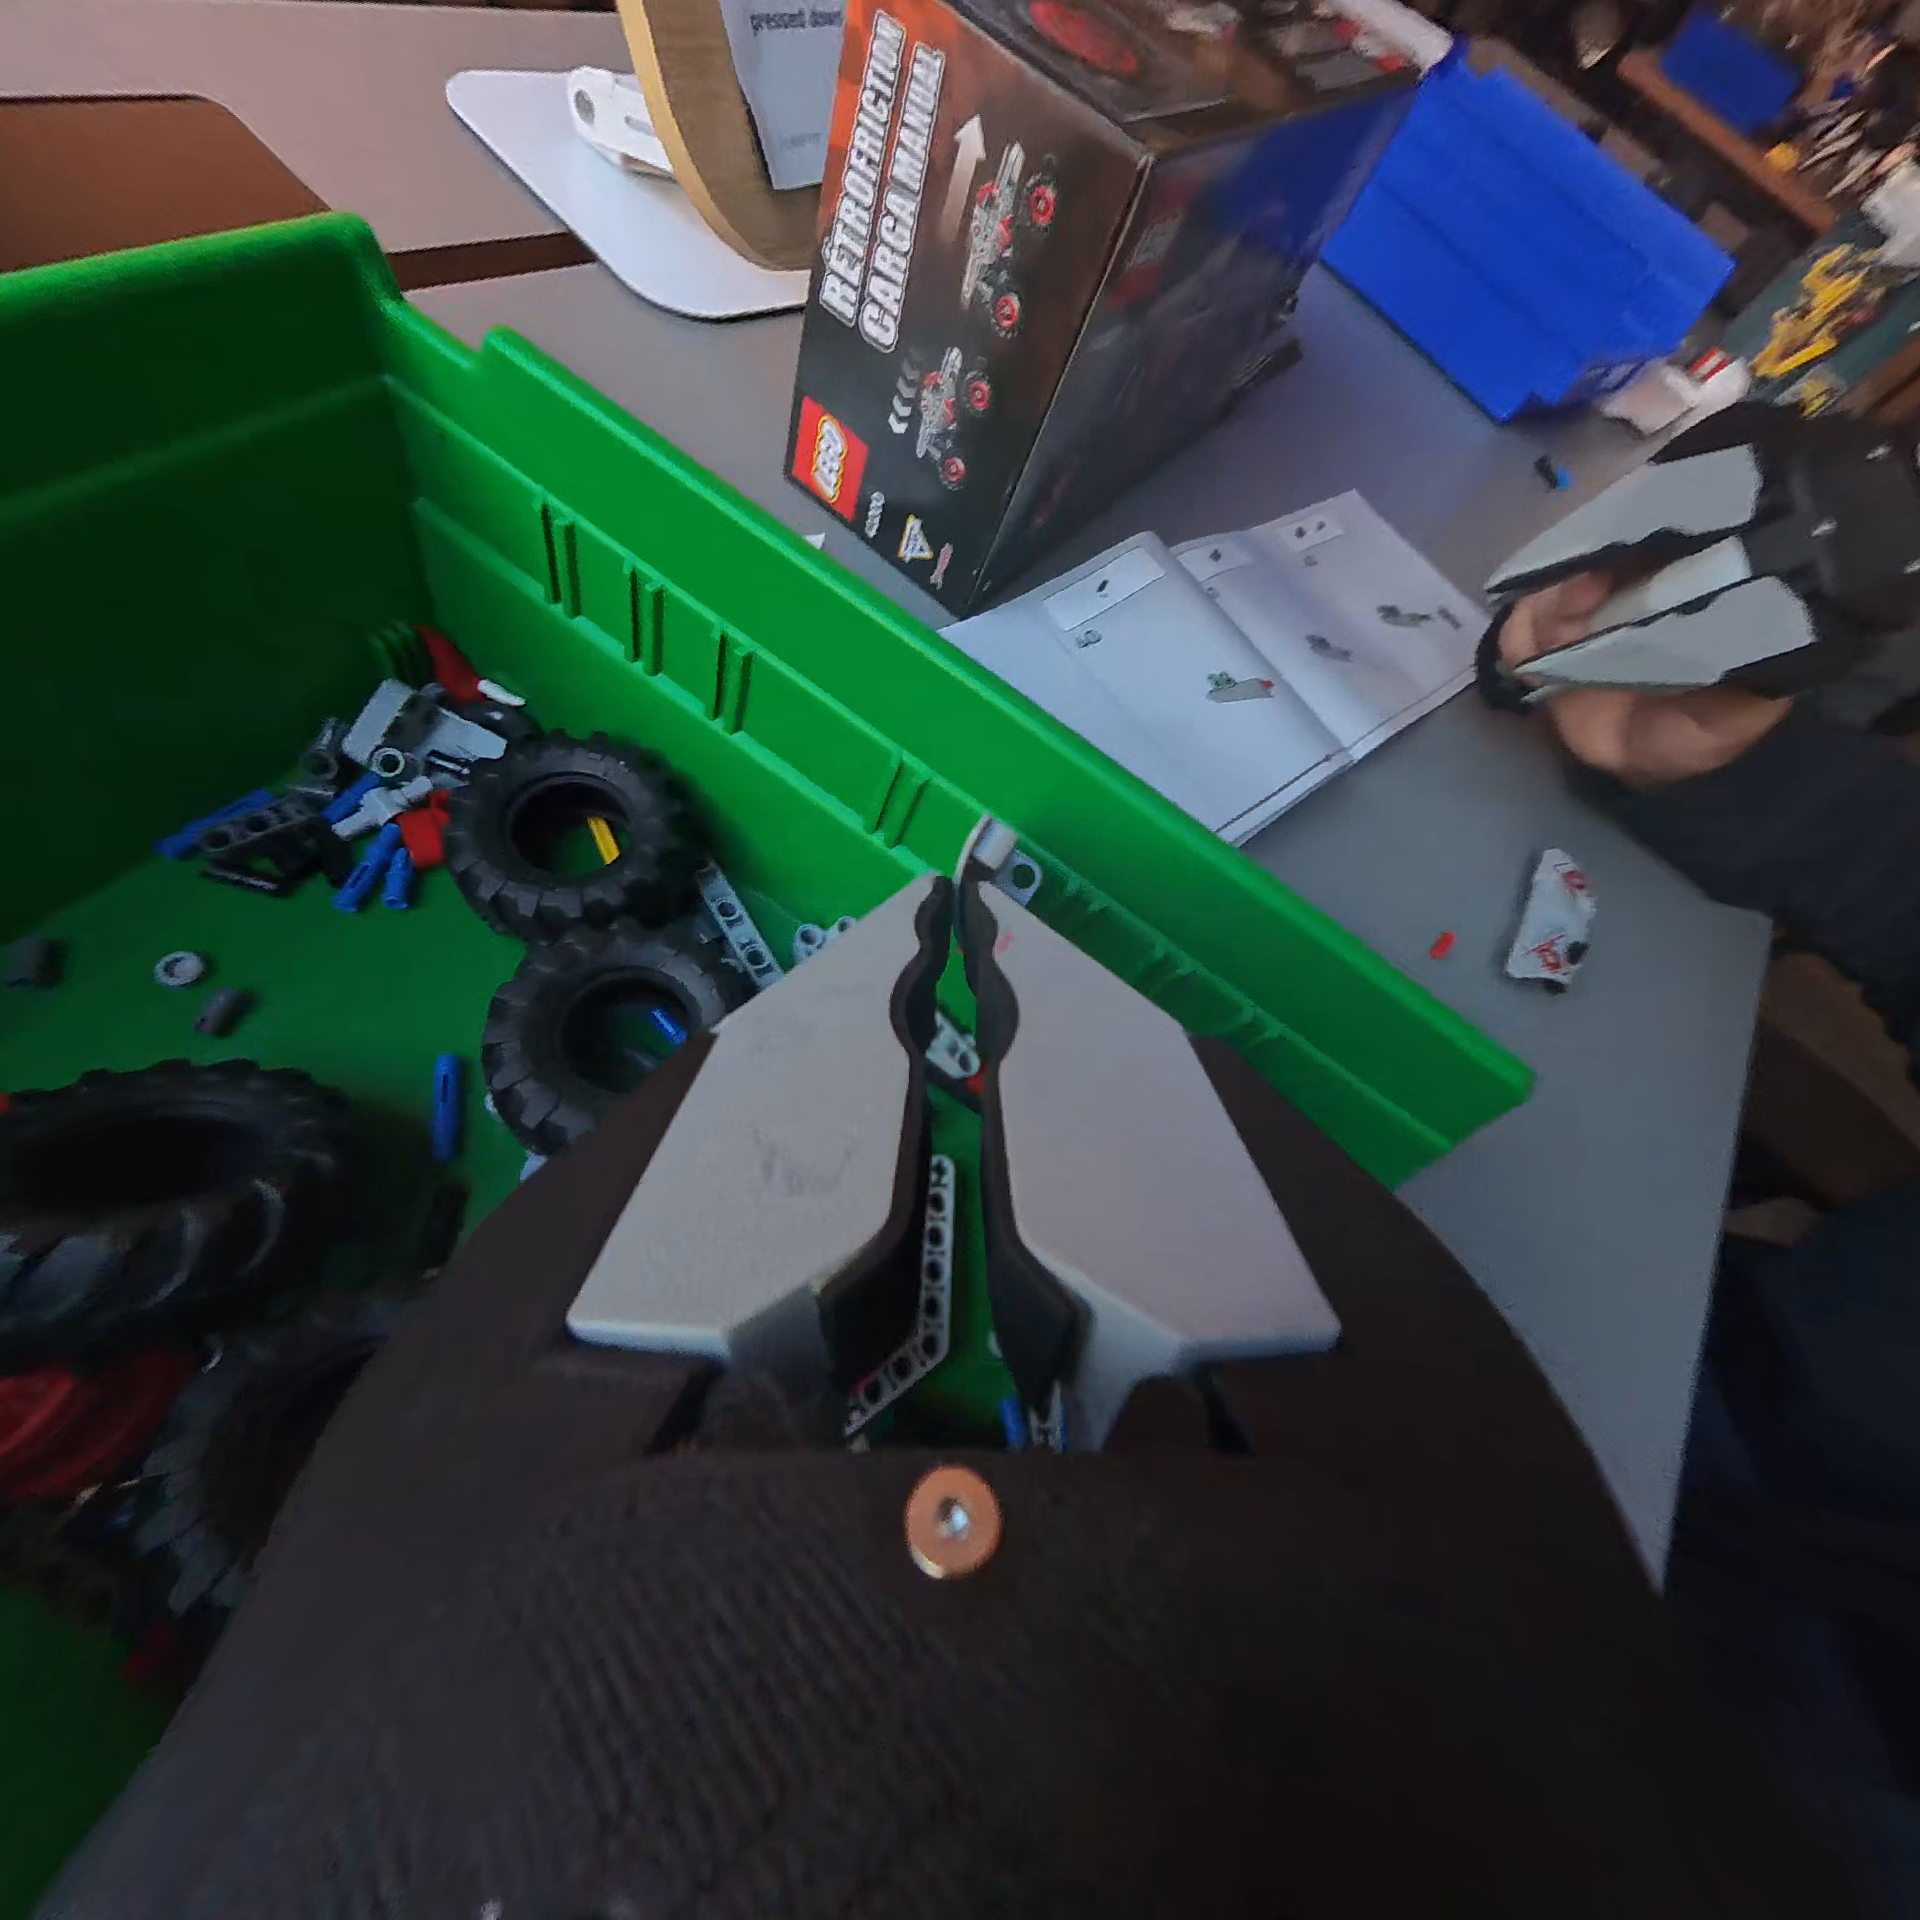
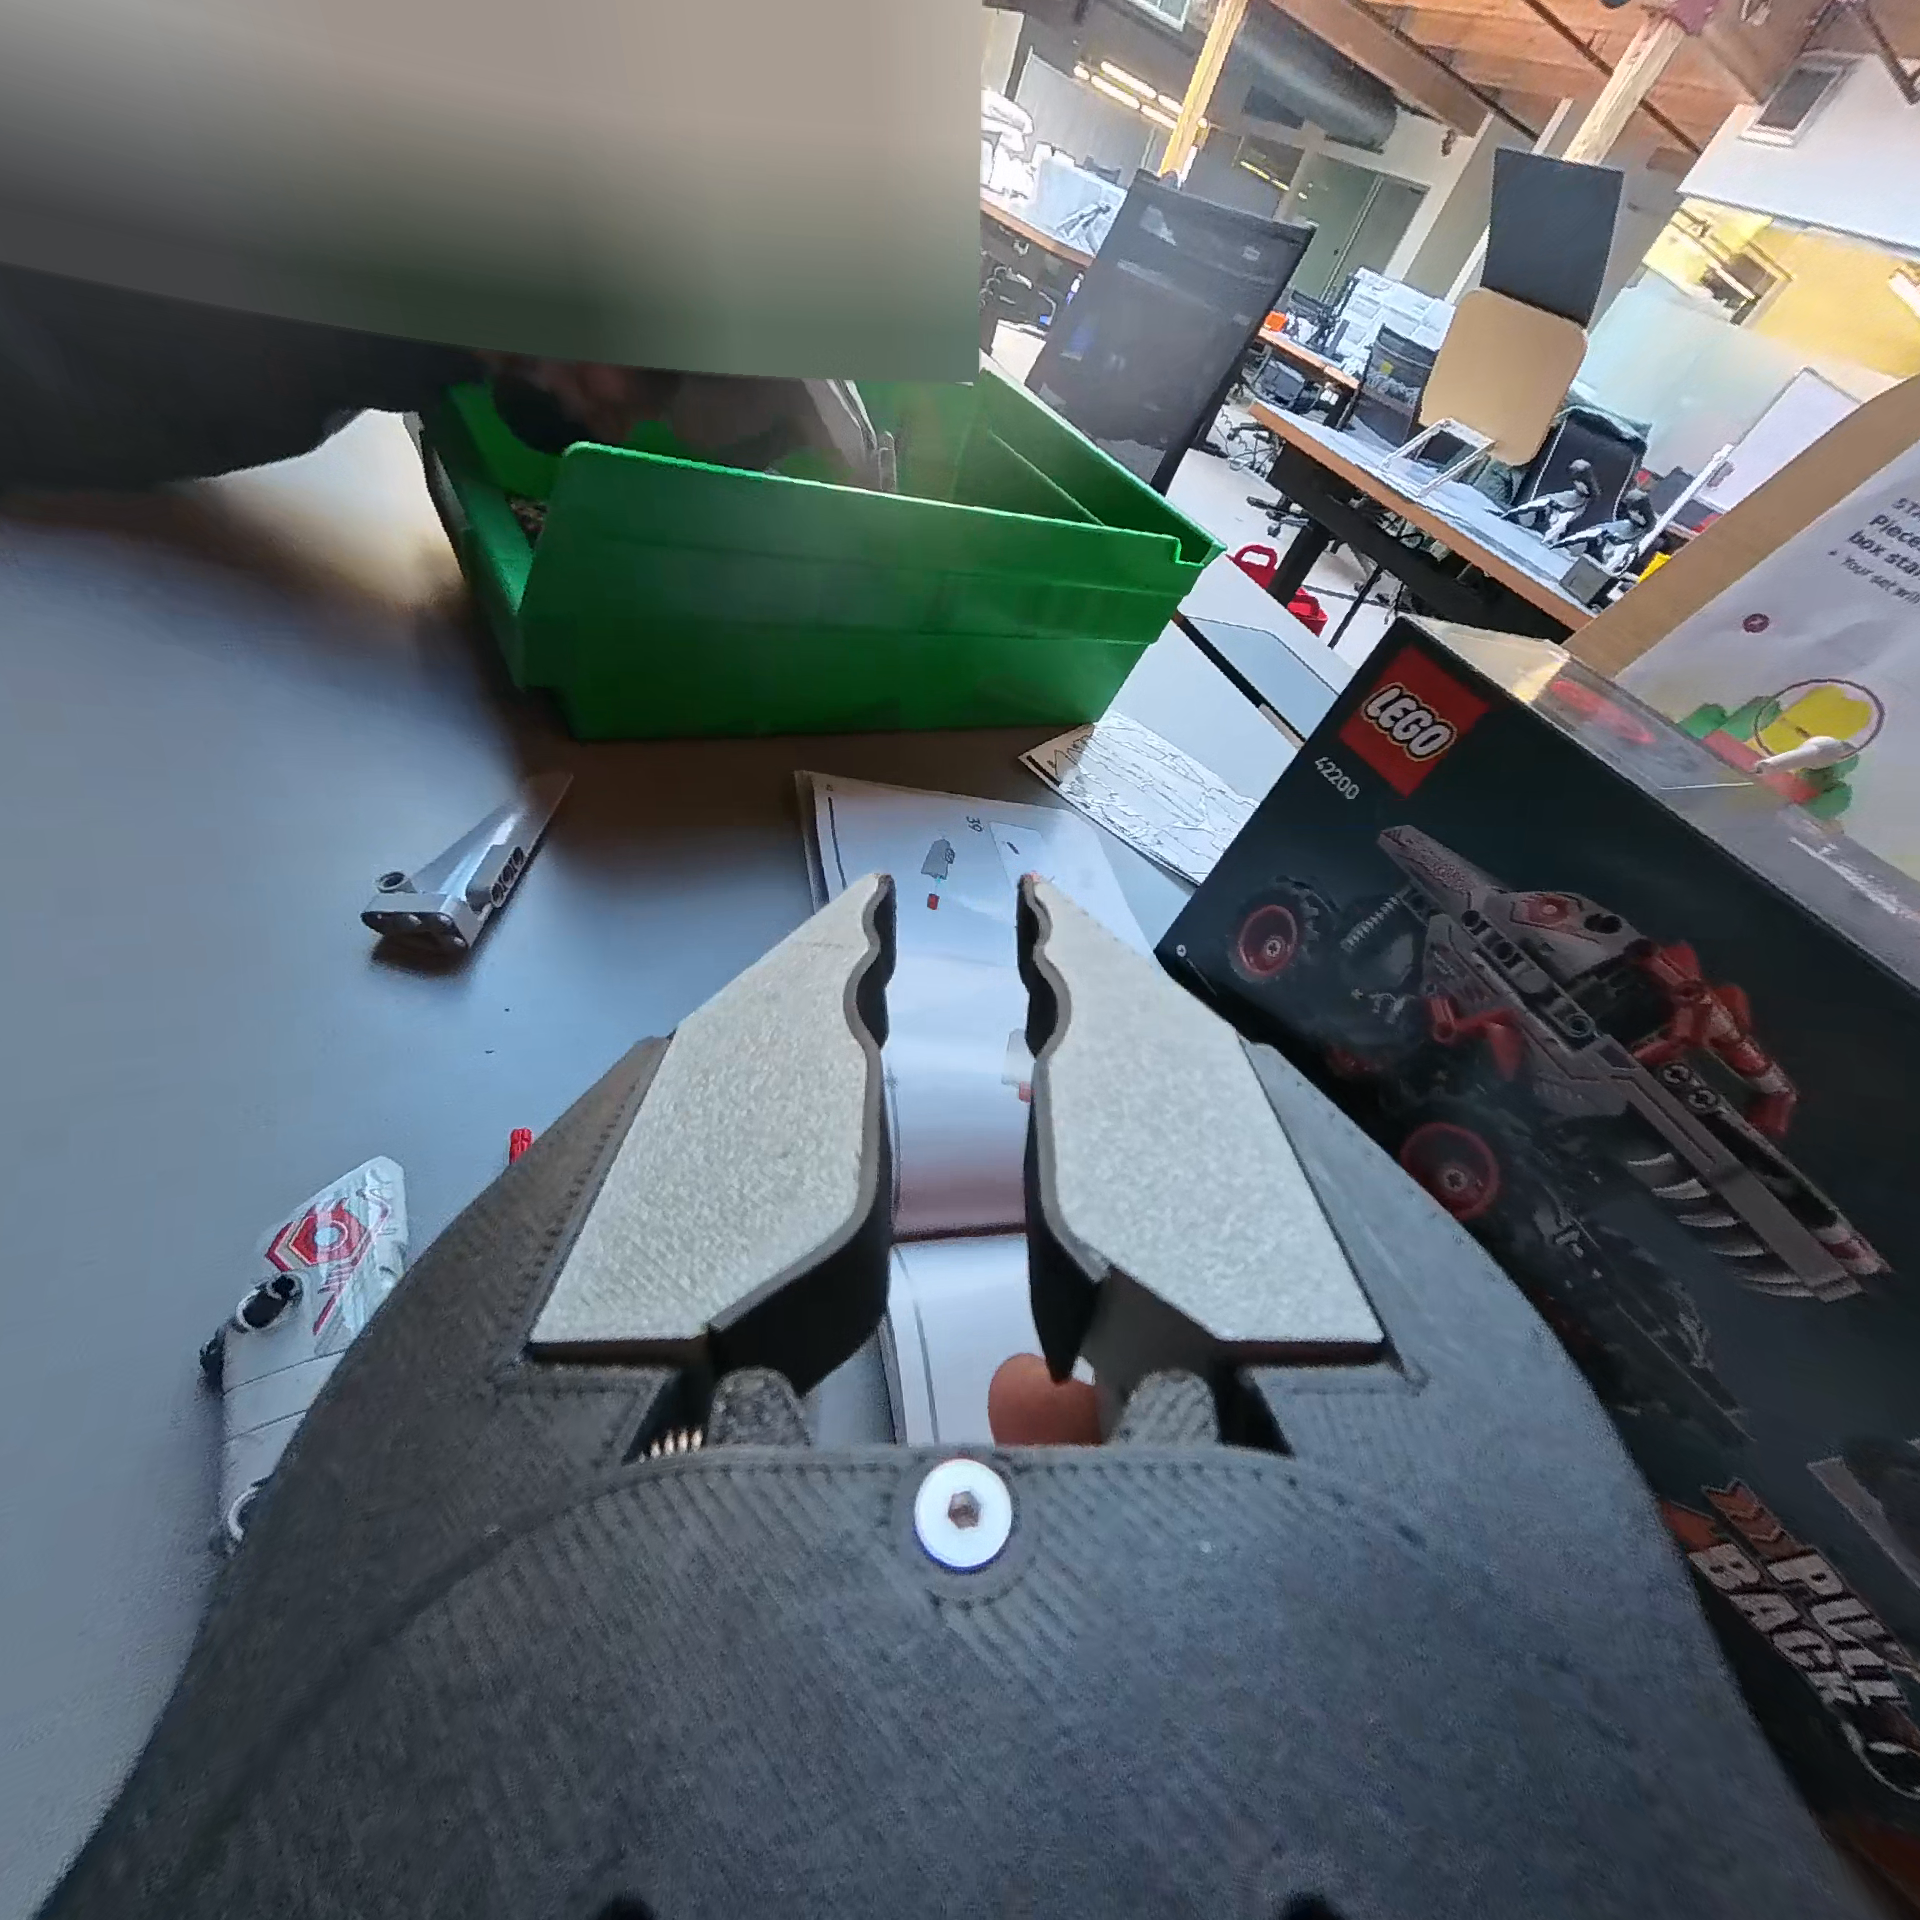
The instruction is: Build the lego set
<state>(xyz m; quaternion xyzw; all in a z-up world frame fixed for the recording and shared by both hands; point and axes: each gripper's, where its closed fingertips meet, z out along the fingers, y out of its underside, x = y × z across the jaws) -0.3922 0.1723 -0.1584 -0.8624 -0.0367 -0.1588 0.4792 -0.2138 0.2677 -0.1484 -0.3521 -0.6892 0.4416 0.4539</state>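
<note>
Over the green bin point(image 1: 623, 582), the left gripper point(image 1: 961, 883) had its jaws clamped on a small grey piece point(image 1: 992, 840), while the right gripper point(image 2: 956, 883) hovered over the booklet point(image 2: 966, 904), jaws apart.

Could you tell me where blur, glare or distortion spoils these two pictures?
Left wrist view: the right claw and blue bin are motion-smeared, and wide-angle bending curves the green bin. Right wrist view: sharper; glare washes the instruction booklet, the table is dim, and a masking patch covers the upper left.
</note>
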